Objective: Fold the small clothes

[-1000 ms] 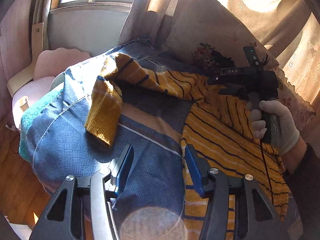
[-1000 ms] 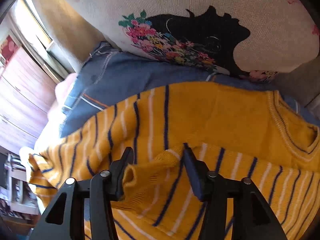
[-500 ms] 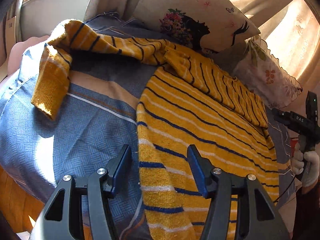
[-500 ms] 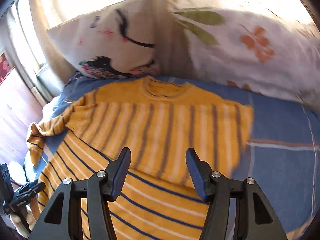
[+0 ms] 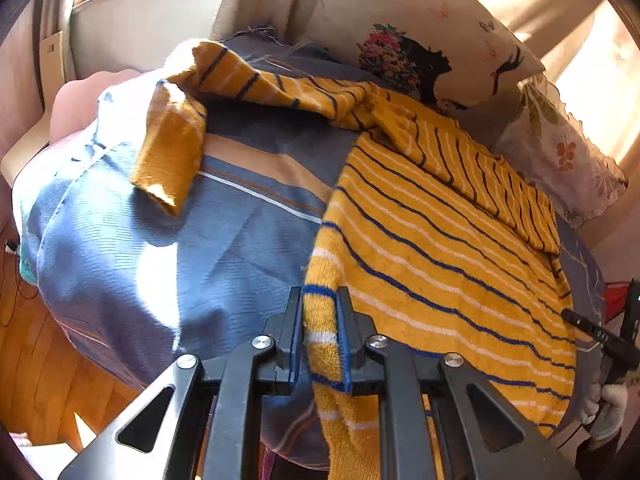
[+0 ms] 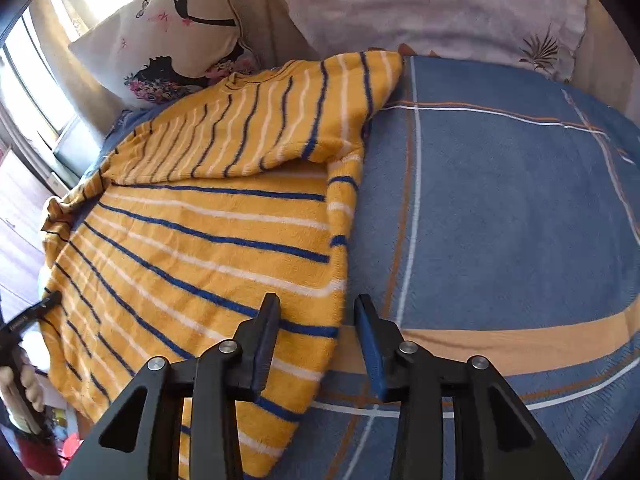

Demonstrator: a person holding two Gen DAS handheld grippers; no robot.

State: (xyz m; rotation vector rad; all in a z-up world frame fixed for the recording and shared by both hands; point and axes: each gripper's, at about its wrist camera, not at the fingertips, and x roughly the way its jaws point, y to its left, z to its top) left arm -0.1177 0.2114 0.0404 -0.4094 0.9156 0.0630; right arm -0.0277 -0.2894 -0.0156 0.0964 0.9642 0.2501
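A yellow sweater (image 5: 440,240) with blue and white stripes lies flat on the bed. One sleeve (image 5: 172,152) trails off to the far left. The other sleeve (image 6: 260,120) is folded across the chest. My left gripper (image 5: 319,300) is closing, and its pads pinch the hem corner of the sweater's near side. My right gripper (image 6: 317,304) hovers over the opposite hem corner of the sweater (image 6: 200,240). Its jaws are closing, with the edge of the knit lying between the fingers and the pads apart from it. Each gripper shows small in the other's view, the right gripper (image 5: 612,340) in a gloved hand.
A blue plaid bedspread (image 6: 500,200) covers the bed. Two pillows lean at its head, one with a dark silhouette print (image 5: 440,40) and one floral (image 6: 420,0). Wooden floor (image 5: 40,380) lies beyond the bed's left edge.
My left gripper dropped onto the sweater's hem and closed on it. My right gripper swung from the collar area near the pillows to the other hem corner, and its jaws narrowed.
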